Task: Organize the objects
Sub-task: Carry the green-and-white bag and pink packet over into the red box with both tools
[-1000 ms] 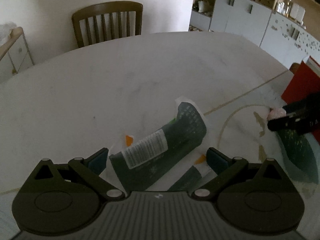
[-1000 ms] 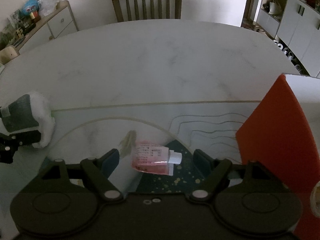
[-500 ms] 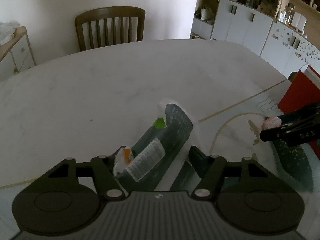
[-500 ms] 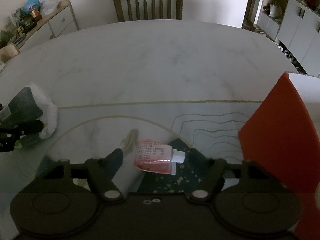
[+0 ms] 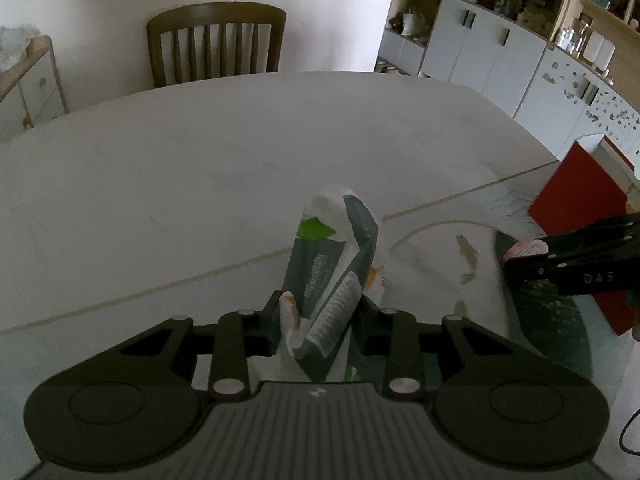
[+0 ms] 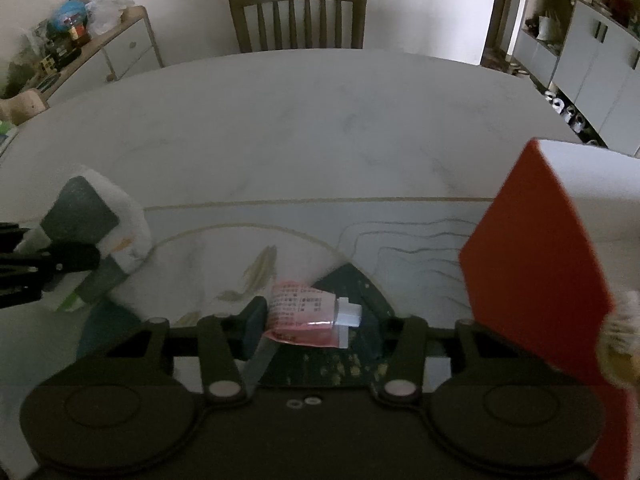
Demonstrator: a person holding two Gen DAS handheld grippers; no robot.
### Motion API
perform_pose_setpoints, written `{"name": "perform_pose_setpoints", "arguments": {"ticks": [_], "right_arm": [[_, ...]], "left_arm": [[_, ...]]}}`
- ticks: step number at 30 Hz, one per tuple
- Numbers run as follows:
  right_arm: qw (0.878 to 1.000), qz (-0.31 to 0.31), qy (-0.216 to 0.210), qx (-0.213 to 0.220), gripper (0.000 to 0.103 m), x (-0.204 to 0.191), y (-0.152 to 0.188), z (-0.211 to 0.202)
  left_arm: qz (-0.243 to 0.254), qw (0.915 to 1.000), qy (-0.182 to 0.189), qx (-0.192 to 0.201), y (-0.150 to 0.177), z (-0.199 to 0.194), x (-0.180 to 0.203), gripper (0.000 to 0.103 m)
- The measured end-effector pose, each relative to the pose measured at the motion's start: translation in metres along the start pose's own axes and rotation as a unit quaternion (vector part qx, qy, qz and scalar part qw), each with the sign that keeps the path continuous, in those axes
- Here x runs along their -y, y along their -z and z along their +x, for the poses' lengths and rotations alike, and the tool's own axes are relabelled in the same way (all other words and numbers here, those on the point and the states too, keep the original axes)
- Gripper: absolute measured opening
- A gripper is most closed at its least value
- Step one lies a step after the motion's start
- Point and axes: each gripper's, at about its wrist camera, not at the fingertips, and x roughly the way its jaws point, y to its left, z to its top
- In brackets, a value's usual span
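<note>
A grey, white and green soft packet stands folded and upright between the fingers of my left gripper. Its jaws are closing and both pads press on the packet, which is raised off the table. From the right wrist view, this packet and the left gripper show at the left edge. A small pink tube with a white cap lies on the mat between the fingers of my right gripper. Those jaws are closing too; the left pad touches the tube, and a gap remains at the cap side.
A red box stands upright just right of the right gripper, with something furry behind it. The white marble table carries a printed mat with a dark green patch. A wooden chair stands at the far edge.
Both pairs of jaws have narrowed from wide open. The packet, flat before, is now pinched, folded and stood up in the left gripper. The right gripper stayed over the pink tube.
</note>
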Motion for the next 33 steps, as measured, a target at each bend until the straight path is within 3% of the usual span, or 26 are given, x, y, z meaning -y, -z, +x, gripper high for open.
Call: {"name": "perform_pose_setpoints", "arguments": {"ticks": [9,15,33], "right_arm": [[1.0,-0.014,-0.005,-0.006,0.049,-0.001,0.01,-0.053],[1.0,-0.025,-0.012,-0.002,0.049,0.0,0.025,-0.088],[0.997,-0.046,-0.028,0.062,0.049,0.043,0.044,-0.176]], "left_arm": [[-0.032,0.999,0.03,-0.004,0.011,-0.021,0.032,0.03],[-0.028,0.998,0.056,0.002,0.015,-0.048,0.063,0.03],[-0.008,0.9955,0.089,0.032,0.004,-0.112,0.153,0.03]]}}
